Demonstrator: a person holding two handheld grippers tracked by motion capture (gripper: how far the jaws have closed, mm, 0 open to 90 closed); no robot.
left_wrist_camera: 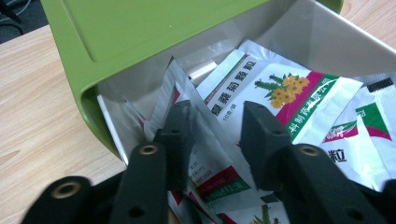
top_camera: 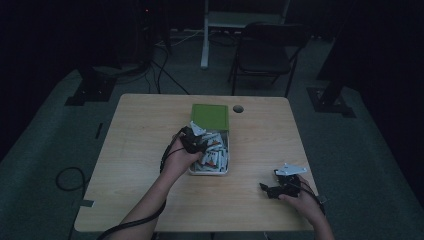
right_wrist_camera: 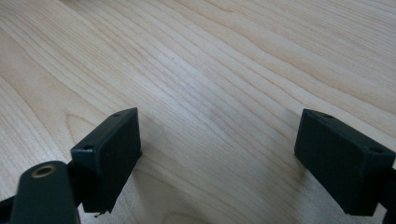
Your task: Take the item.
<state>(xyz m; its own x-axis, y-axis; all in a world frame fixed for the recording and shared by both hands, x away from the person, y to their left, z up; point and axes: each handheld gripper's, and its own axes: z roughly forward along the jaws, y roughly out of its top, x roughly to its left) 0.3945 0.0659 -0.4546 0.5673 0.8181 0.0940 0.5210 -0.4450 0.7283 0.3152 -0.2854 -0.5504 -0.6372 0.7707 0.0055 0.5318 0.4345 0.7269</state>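
The left tongs (left_wrist_camera: pixel 212 140) reach into a white box (left_wrist_camera: pixel 327 42) of sachets, their two black jaws standing a moderate gap apart with the upright edge of one sachet (left_wrist_camera: pixel 187 88) between them. One jaw lies against that foil edge; whether both pads press on it cannot be told, so a firm hold is not certain. The right tongs (right_wrist_camera: pixel 217 158) rest low over bare wood at the near right of the tabletop (top_camera: pixel 145 150), jaws spread wide with nothing between them.

In the high view the box (top_camera: pixel 227 150) sits near the middle of the tabletop, its green lid (top_camera: pixel 210 116) hinged back on the far side. The left tongs (top_camera: pixel 194 140) work at the box's near-left corner, close to the lid's rim, so room there is tight: the box wall and lid edge lie just beside one jaw. The right tongs (top_camera: pixel 272 190) have open wood all round, though the tabletop's right edge is near.

There are two tongs, one box and one lid. The sachets lie in a loose heap, too many and too overlapped to count; in the left gripper view three or four printed faces show clearly.

The sachets are flat, glossy foil packets, white with green and magenta bands and a yellow flower print (left_wrist_camera: pixel 285 86). The lid is smooth matte green with rounded corners. The tabletop is pale wood grain with a round cable hole (top_camera: pixel 238 108) near its far edge.
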